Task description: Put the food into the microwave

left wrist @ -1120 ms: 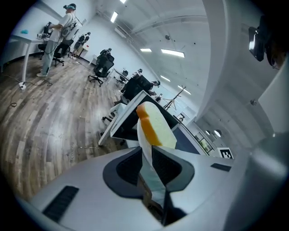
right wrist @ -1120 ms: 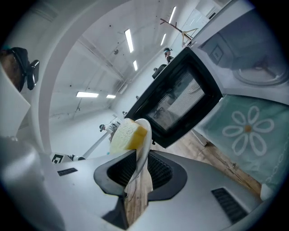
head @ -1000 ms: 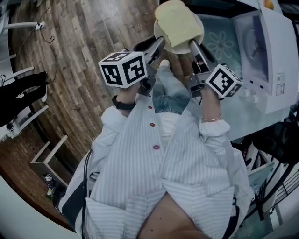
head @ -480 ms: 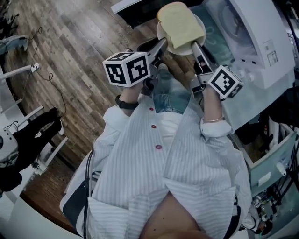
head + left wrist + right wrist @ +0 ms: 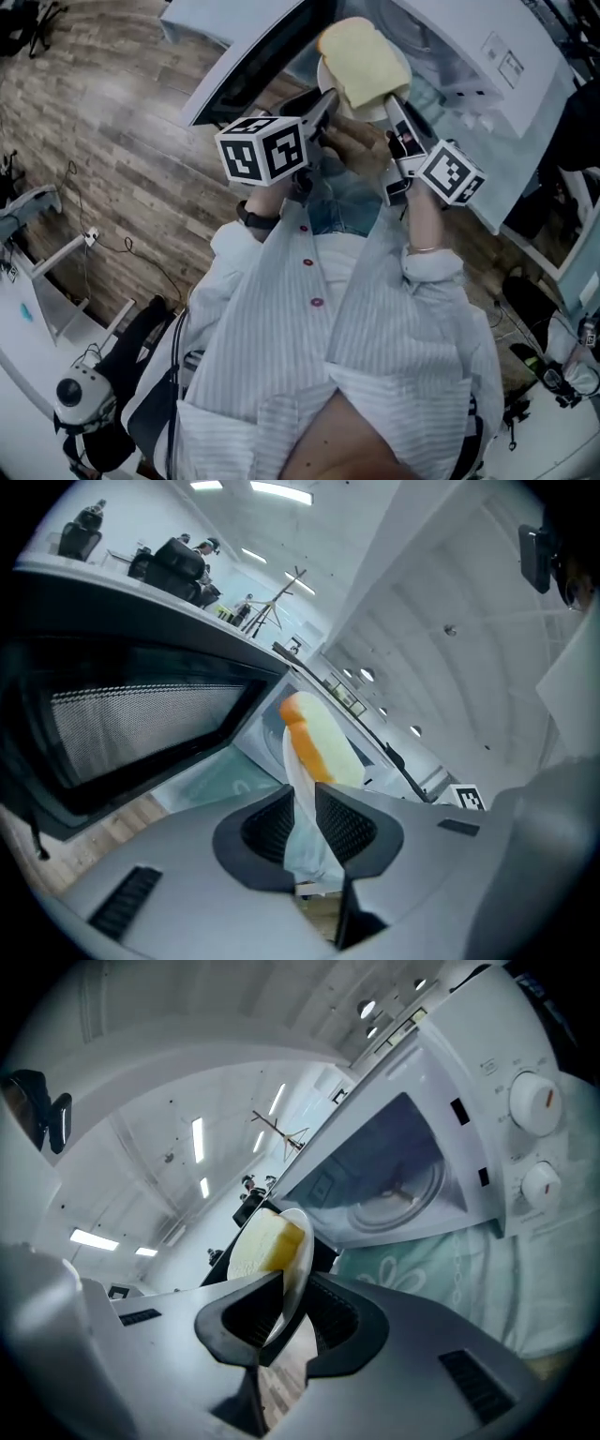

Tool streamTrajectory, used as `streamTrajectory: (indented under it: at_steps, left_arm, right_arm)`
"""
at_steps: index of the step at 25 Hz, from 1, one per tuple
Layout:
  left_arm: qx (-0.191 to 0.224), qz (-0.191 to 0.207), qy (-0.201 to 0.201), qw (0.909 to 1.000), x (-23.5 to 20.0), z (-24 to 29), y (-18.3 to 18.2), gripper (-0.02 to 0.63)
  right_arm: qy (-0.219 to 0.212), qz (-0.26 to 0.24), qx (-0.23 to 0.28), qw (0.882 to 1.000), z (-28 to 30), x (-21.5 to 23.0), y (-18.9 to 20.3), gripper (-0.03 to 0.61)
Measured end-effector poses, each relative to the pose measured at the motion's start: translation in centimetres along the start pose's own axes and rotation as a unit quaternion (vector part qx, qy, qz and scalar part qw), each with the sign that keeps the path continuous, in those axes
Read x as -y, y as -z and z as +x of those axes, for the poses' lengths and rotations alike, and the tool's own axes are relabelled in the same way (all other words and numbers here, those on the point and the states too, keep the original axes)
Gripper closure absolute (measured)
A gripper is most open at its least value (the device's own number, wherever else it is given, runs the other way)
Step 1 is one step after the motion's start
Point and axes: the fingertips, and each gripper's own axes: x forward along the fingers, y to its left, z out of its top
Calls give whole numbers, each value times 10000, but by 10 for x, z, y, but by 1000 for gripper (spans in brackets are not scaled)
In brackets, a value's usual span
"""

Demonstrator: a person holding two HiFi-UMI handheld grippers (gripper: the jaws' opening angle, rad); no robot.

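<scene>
A white plate carries a slice of pale yellow bread. My left gripper is shut on the plate's left rim and my right gripper is shut on its right rim. The plate hangs in front of the white microwave, whose door stands open to the left. In the left gripper view the plate's edge sits pinched between the pads, with the bread above it. In the right gripper view the plate and bread face the microwave's cavity.
The microwave stands on a pale green floral cloth. Two round knobs are on its right panel. Wooden floor lies to the left, with chairs and cables along its edge. Dark equipment sits at the lower left.
Both grippers have swung round with the plate towards the microwave. The open door, out of sight before, now lies just left of the plate, and the cavity is right behind it.
</scene>
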Motion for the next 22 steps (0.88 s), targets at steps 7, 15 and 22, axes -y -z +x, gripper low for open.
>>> streamTrajectory:
  at_steps: [7,15,22]
  left_arm:
    - [-603,313,468,9966,5,35,-10,543]
    - [-1042,453,743,9907,5,60,-8,543]
    - [-1145,480,788,9891,6,64,-6,543]
  right_arm:
    - [497,331,588,9965,-5,21,-15,488]
    - [862,578,910,9904,-9,37,-19,488]
    - [908,550,926,9900,-11,41,-20,488]
